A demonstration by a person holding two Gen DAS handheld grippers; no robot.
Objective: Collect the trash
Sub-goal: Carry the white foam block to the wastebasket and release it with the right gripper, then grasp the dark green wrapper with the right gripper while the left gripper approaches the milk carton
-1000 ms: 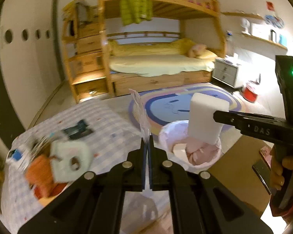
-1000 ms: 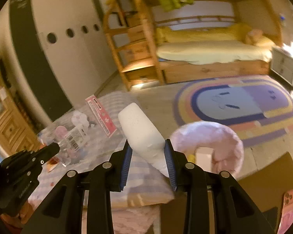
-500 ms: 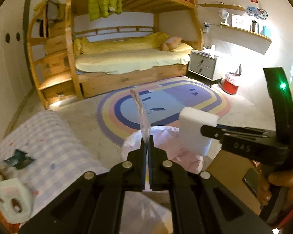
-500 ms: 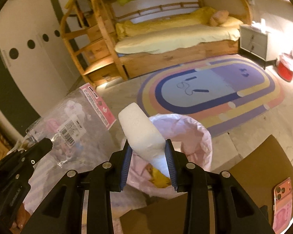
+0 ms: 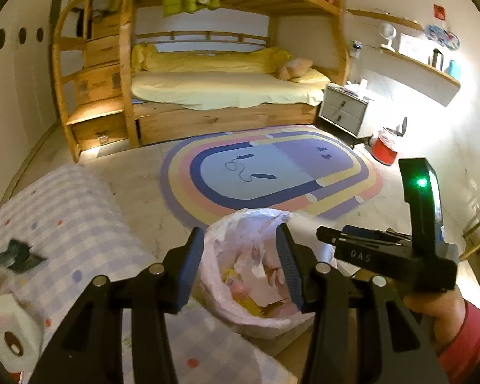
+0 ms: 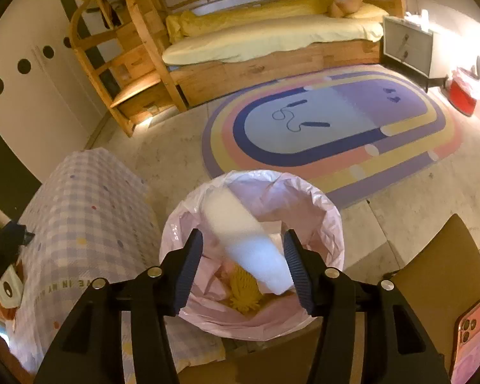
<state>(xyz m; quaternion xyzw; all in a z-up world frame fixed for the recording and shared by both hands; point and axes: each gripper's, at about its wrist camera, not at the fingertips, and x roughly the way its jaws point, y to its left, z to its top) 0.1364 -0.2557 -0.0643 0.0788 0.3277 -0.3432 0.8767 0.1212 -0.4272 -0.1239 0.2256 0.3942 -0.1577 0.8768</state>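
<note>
- Claws hung above the trash bin (image 6: pixel 323 211); both sets of jaws were opening.
- Right claw (image 6: pixel 243 265) gaped around a blurred white foam block (image 6: pixel 243 240), pads not pressing it, over the bin's pink liner.
- Left claw (image 5: pixel 240 262) held nothing.
- Only the left view showed the hand (image 5: pixel 438 307) gripping the right claw's handle; only the right view showed a phone (image 6: pixel 468 336).

1. The lined trash bin (image 6: pixel 329 224) sits on the floor right in front of both claws, with the rug (image 6: pixel 336 128) behind it.
2. The bunk bed (image 5: pixel 227 89) is behind the rug, against the far wall.
3. The cloth-covered counter (image 6: pixel 89 211) is left of the bin.
4. There's a nightstand (image 5: pixel 344 113) right of the bed.
5. A phone (image 6: pixel 468 336) lies on the board at the right.
6. A foam block (image 6: pixel 249 240) is over the bin's mouth, between the right claw's (image 6: pixel 243 268) opening jaws.
</note>
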